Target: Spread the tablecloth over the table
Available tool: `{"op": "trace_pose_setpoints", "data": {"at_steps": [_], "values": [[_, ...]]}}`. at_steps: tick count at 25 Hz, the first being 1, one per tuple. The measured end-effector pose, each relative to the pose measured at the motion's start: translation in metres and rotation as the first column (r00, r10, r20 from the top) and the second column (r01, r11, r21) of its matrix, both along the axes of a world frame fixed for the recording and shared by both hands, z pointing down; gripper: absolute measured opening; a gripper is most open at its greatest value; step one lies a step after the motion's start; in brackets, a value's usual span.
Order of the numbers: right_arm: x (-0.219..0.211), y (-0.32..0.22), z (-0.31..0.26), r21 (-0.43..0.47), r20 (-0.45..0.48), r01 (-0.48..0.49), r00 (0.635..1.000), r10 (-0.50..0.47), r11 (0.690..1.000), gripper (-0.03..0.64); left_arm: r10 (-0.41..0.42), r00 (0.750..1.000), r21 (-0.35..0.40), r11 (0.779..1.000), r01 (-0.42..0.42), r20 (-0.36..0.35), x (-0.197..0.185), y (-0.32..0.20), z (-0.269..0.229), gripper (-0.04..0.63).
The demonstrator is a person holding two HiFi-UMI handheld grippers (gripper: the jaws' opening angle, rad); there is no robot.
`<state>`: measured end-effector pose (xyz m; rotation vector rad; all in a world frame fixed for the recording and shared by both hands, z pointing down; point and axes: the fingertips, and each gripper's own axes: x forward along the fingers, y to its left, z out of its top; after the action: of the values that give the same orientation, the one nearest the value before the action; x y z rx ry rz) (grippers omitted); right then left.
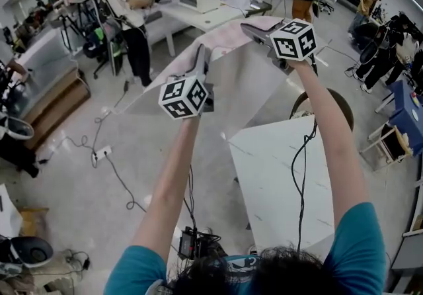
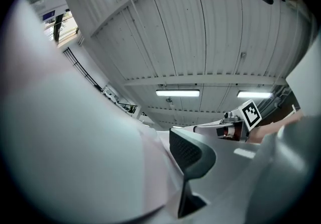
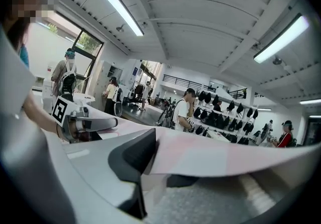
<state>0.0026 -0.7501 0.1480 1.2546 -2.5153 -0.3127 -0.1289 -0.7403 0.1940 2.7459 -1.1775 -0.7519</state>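
Tablecloth [image 1: 225, 82]: pale, checked; held aloft past the far end of the white table [image 1: 277, 174]. Left gripper [image 1: 200, 57], right gripper [image 1: 252, 31]: jaws pinched narrowly on its upper edge. Handling: edge taut, grips level; centre over the tabletop before lowering.

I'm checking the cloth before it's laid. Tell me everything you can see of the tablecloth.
The tablecloth is thin, pale fabric with faint pink checks. It is held up in the air, its top edge stretched between the left tongs and the right tongs, both clamped on it. The rest hangs as a loose sheet past the far end of the white table, whose top it does not yet cover.
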Motion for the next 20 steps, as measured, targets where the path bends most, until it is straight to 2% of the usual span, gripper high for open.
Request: {"op": "trace_pose_setpoints", "data": {"at_steps": [2,10,15,20], "values": [[0.027,0.022,-0.001,0.017,-0.012,-0.013,1.000,0.013,1.000,0.061,0.037,0.999,-0.015,0.999,-0.037,-0.023,0.027,0.019,0.002,0.104],[0.128,0.116,0.014,-0.027,-0.007,-0.037,0.999,0.037,0.999,0.061,0.142,0.987,-0.115,0.982,-0.151,-0.081,0.132,0.106,0.026,0.103],[0.195,0.178,0.040,-0.059,0.082,-0.034,0.996,0.039,0.998,0.061,0.167,0.985,-0.151,0.973,-0.172,-0.050,0.194,0.166,0.045,0.100],[0.240,0.219,0.064,-0.111,0.182,-0.028,0.982,0.048,0.993,0.061,0.198,0.980,-0.209,0.958,-0.196,-0.015,0.234,0.207,0.058,0.098]]}}
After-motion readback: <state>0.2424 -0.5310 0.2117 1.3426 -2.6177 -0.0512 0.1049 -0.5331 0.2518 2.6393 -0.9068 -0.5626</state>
